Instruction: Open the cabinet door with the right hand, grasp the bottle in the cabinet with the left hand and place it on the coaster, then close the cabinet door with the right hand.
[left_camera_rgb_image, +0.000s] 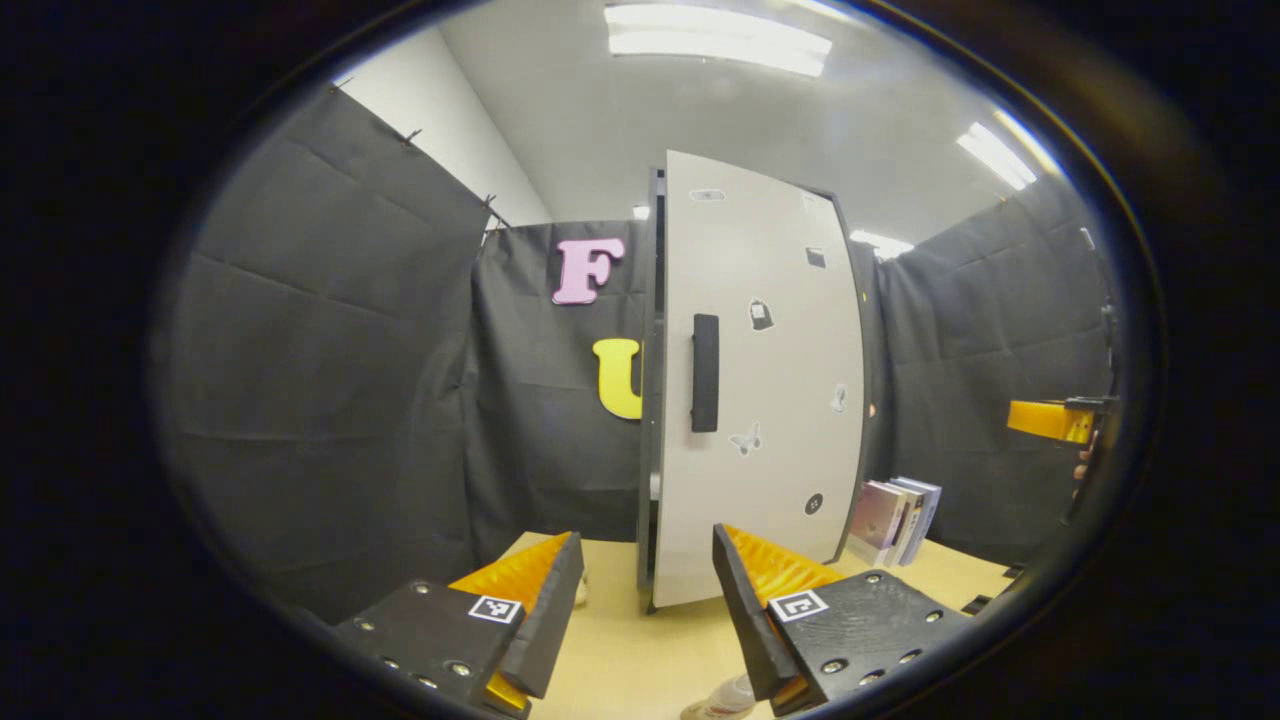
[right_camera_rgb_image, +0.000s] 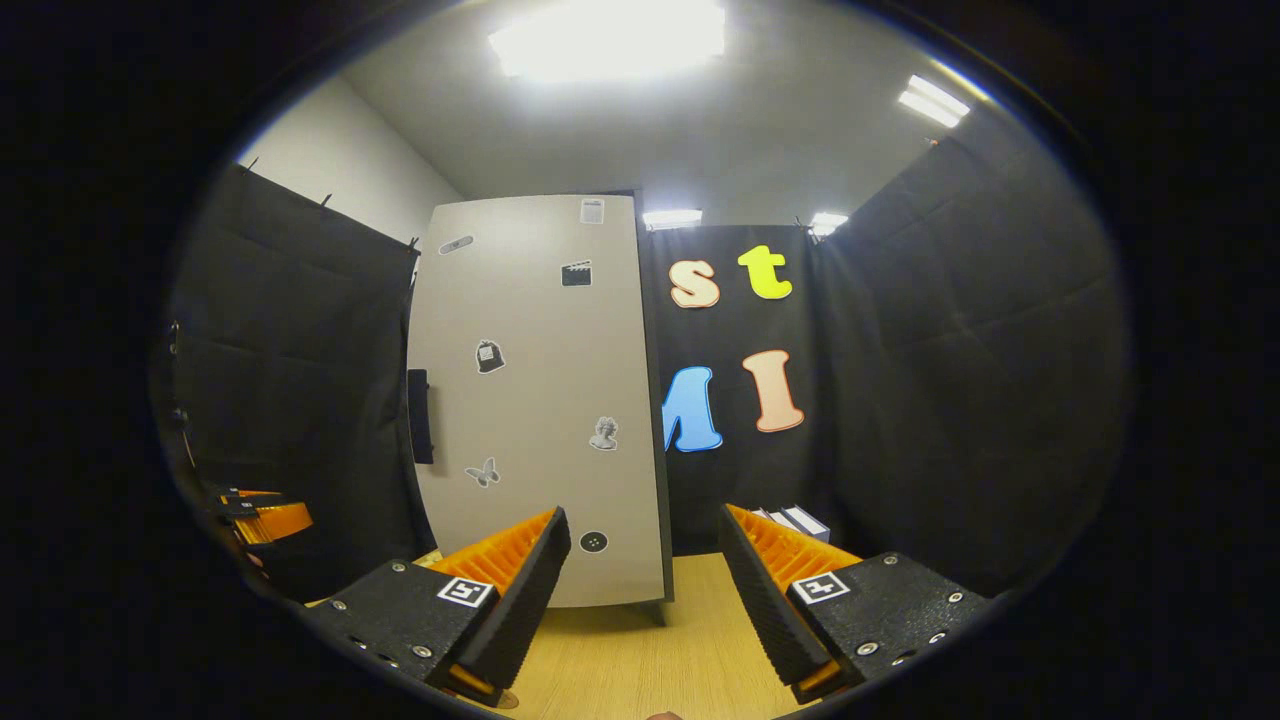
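The tall cabinet stands on the wooden table with its white, sticker-covered door (left_camera_rgb_image: 770, 400) closed. A black vertical handle (left_camera_rgb_image: 705, 372) sits near the door's left edge. In the right gripper view the same door (right_camera_rgb_image: 540, 400) fills the middle-left, and the handle (right_camera_rgb_image: 420, 415) is at its left edge. My left gripper (left_camera_rgb_image: 648, 535) is open and empty, a short way in front of the door's lower left. My right gripper (right_camera_rgb_image: 644, 512) is also open and empty, facing the door's lower right corner. The door hides the cabinet's inside.
A few books (left_camera_rgb_image: 895, 515) lean behind the cabinet's right side, also seen as books (right_camera_rgb_image: 795, 520). The wooden tabletop (left_camera_rgb_image: 640, 650) runs from the fingers to the cabinet. The other gripper (left_camera_rgb_image: 1050, 420) shows far right, and the left one (right_camera_rgb_image: 265, 515) far left. Black cloth walls surround the booth.
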